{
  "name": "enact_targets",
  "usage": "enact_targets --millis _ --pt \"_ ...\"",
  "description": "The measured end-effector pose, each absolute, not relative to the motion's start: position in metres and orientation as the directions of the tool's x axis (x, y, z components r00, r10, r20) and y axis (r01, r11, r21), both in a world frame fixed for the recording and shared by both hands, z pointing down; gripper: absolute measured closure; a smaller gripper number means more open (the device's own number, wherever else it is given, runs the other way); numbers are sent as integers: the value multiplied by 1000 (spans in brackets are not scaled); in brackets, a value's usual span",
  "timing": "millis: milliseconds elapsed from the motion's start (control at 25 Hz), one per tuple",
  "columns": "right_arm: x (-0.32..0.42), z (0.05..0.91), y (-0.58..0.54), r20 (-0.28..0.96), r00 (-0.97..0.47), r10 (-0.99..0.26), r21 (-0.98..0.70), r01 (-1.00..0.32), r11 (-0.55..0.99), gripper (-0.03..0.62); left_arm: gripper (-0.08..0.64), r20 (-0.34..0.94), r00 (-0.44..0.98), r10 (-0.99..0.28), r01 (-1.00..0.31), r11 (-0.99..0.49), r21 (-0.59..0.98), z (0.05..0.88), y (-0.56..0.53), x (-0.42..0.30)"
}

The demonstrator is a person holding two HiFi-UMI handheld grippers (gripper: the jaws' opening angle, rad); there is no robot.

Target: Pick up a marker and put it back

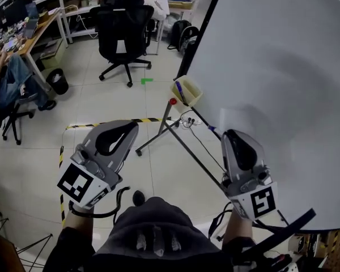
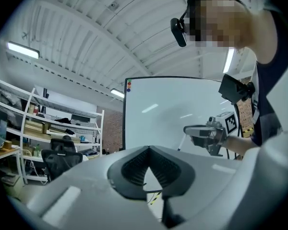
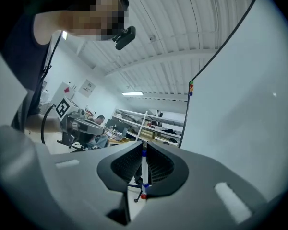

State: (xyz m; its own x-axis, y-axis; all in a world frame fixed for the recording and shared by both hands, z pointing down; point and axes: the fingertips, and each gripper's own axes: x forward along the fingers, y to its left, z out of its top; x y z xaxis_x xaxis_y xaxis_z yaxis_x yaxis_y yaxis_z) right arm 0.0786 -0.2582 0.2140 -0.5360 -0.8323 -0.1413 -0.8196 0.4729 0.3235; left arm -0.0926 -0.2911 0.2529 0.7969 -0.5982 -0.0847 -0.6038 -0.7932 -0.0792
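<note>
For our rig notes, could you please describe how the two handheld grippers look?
The left gripper and right gripper are alike: smooth, light grey, rounded bodies that taper forward, with black ribbed pads lining the jaws. Each carries a white cube printed with black square markers at the wrist end. Black cables loop off behind. The person wears a dark top.

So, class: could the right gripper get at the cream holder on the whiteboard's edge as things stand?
Probably yes. The right gripper, jaws shut on a marker, sits near the whiteboard, with only open air between it and the holder.
</note>
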Motion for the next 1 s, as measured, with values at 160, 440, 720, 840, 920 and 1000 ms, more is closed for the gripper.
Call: enact_targets --millis 160,440,720,840,920,1000 --pt "75 215 -299 -113 -506 -855 331 -831 448 563 554 -89 824 -559 -565 -823 -58 254 -334 -91" --pt "82 230 -385 -74 -475 -877 311 -846 433 563 554 -64 829 -556 -559 -829 -33 266 -402 -85" --pt "92 248 -469 -48 -507 -860 262 -838 479 563 554 -40 808 -588 -589 -808 -24 264 -474 -67" --pt "89 260 -498 -3 -529 -849 229 -826 514 563 554 -25 792 -610 -610 -792 -5 267 -498 -67" --pt "81 264 -514 31 -534 -845 208 -823 528 563 554 -12 789 -614 -614 -790 13 268 -514 -72" --pt "70 269 -526 63 -542 -838 189 -818 543 563 554 -8 793 -610 -609 -793 24 268 -530 -76"
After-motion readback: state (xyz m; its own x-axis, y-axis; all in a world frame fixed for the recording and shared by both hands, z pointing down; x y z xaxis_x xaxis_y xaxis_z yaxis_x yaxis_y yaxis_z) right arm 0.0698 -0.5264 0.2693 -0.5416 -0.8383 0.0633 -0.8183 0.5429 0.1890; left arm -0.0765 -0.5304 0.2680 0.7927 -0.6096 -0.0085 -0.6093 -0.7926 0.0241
